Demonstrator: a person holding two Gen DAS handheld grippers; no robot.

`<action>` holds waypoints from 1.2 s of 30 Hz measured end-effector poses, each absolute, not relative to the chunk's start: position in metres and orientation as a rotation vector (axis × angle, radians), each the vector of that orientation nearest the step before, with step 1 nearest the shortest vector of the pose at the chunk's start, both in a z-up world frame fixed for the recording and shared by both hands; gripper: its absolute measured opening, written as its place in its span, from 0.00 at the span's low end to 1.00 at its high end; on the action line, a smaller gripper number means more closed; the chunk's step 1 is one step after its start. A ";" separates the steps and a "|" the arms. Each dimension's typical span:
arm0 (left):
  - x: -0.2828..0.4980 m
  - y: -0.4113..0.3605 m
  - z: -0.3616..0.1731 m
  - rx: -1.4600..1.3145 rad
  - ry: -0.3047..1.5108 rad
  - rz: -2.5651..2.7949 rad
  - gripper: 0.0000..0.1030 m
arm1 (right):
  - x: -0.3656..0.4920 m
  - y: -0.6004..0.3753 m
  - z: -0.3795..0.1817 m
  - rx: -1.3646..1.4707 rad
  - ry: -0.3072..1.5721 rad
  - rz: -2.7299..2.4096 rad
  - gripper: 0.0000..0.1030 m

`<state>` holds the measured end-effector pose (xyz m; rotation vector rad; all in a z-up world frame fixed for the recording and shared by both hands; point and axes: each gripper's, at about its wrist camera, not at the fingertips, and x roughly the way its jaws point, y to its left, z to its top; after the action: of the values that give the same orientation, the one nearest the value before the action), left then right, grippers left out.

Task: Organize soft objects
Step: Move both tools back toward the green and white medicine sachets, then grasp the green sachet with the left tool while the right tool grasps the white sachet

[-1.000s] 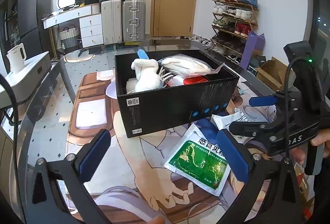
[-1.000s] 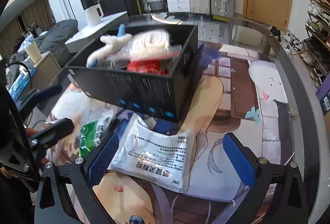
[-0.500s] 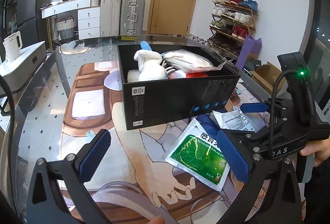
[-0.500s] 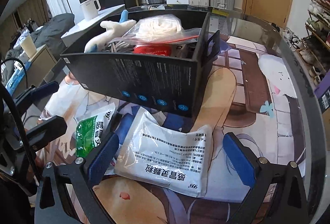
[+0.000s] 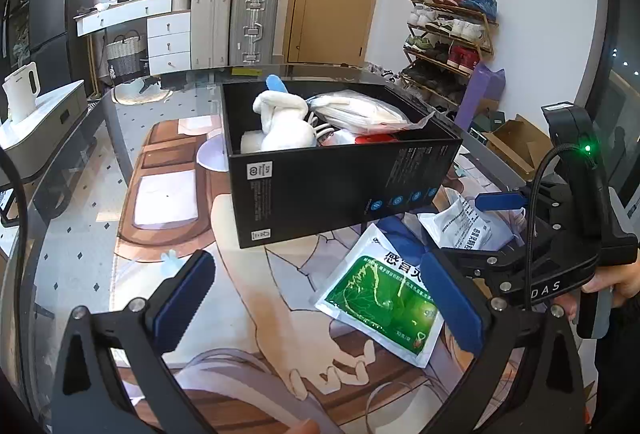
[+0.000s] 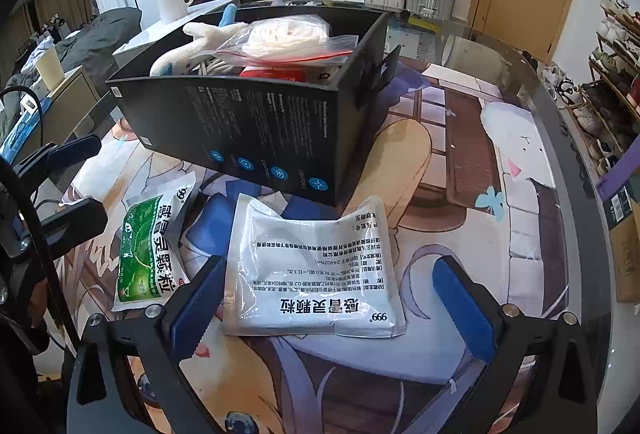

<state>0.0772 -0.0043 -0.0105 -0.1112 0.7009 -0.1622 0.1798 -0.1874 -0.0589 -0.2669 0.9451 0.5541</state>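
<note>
A black box (image 5: 332, 190) (image 6: 256, 126) on the printed mat holds a white plush toy (image 5: 282, 124) (image 6: 200, 34), a clear bag of white cloth (image 5: 356, 110) (image 6: 280, 36) and a red item. In front of it lie a green medicine pouch (image 5: 380, 298) (image 6: 150, 250) and a white medicine pouch (image 6: 312, 274) (image 5: 464, 224). My right gripper (image 6: 330, 302) (image 5: 472, 230) is open and low, its fingers on either side of the white pouch's near end. Just short of the green pouch, my left gripper (image 5: 316, 302) (image 6: 78, 182) hovers open and holds nothing.
The glass table's rim (image 6: 560, 122) curves along the right. Suitcases (image 5: 236, 26), white drawers (image 5: 168, 38), a door and a shoe rack (image 5: 448, 34) stand behind. A white kettle (image 5: 22, 88) sits on a side unit at left. Bare mat lies to the box's left.
Over the last second my right gripper has come forward and down over the white pouch, which now lies between its fingers. My left gripper has drifted slightly nearer the green pouch. Both stayed open.
</note>
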 end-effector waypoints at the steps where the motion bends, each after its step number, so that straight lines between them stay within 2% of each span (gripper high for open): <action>1: 0.077 -0.004 -0.011 -0.111 0.700 -0.163 1.00 | 0.180 -0.187 -0.059 -0.266 0.942 0.553 0.99; 5: 0.077 -0.005 -0.011 -0.108 0.701 -0.165 1.00 | 0.179 -0.188 -0.060 -0.264 0.927 0.561 0.97; 10: 0.077 -0.008 -0.012 -0.099 0.710 -0.167 1.00 | 0.174 -0.187 -0.055 -0.269 0.908 0.593 0.74; 17: 0.082 -0.016 -0.013 -0.045 0.742 -0.170 1.00 | 0.170 -0.189 -0.053 -0.274 0.900 0.619 0.66; 19: 0.085 -0.022 -0.014 -0.014 0.770 -0.181 1.00 | 0.170 -0.190 -0.052 -0.267 0.901 0.626 0.61; 27: 0.091 -0.054 -0.012 0.134 0.845 -0.281 1.00 | 0.170 -0.195 -0.053 -0.256 0.900 0.642 0.61; 36: 0.107 -0.066 -0.022 0.172 0.928 -0.326 1.00 | 0.170 -0.197 -0.053 -0.252 0.900 0.654 0.61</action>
<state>0.1074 -0.0659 -0.0218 0.1718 0.9282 -0.3261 0.1704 -0.1965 -0.0531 -0.2524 0.9001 0.6542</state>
